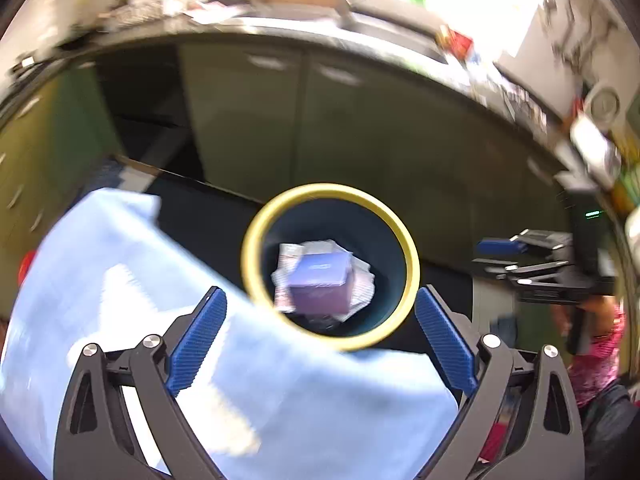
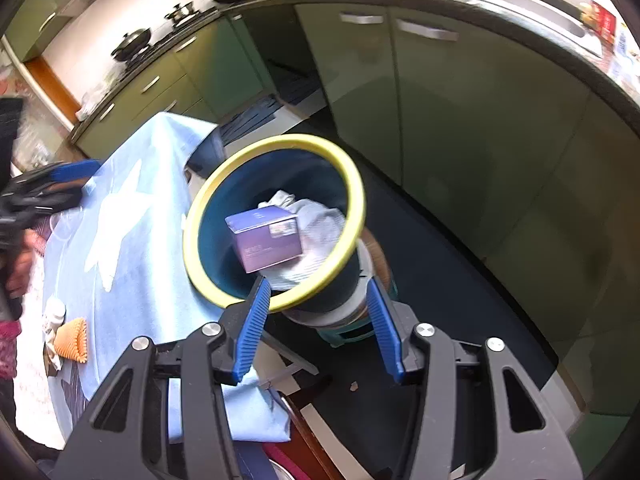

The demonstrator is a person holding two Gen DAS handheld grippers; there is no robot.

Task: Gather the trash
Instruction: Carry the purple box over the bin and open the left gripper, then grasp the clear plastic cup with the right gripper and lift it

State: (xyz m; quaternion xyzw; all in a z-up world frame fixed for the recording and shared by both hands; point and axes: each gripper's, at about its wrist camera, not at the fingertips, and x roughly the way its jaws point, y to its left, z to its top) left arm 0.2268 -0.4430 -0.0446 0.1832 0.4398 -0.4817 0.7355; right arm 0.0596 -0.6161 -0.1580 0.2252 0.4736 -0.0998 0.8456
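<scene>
We see our left tool [image 1: 320, 340] with its 2 blue fingers [image 1: 198, 342] spread wide apart and holding nothing, poised above the near rim of a dark bin [image 1: 330, 266] with a yellow ring around its mouth. Inside the bin lies a purple box [image 1: 322, 282], resting on crumpled white paper [image 1: 360, 280]. The bin stands just beside the desk [image 1: 120, 280], which is covered with a light blue cloth.

Our right tool [image 2: 318, 326] is also spread apart and empty, its fingers [image 2: 252, 328] framing the near edge of the same bin [image 2: 224, 248]. From this side the purple box [image 2: 266, 238] sits tilted on the white paper [image 2: 316, 232]. On the blue cloth of the desk [image 2: 132, 240] lies an orange ridged item [image 2: 72, 338] next to a small white piece [image 2: 54, 314]. Green cabinets [image 2: 440, 120] stand behind the bin.
</scene>
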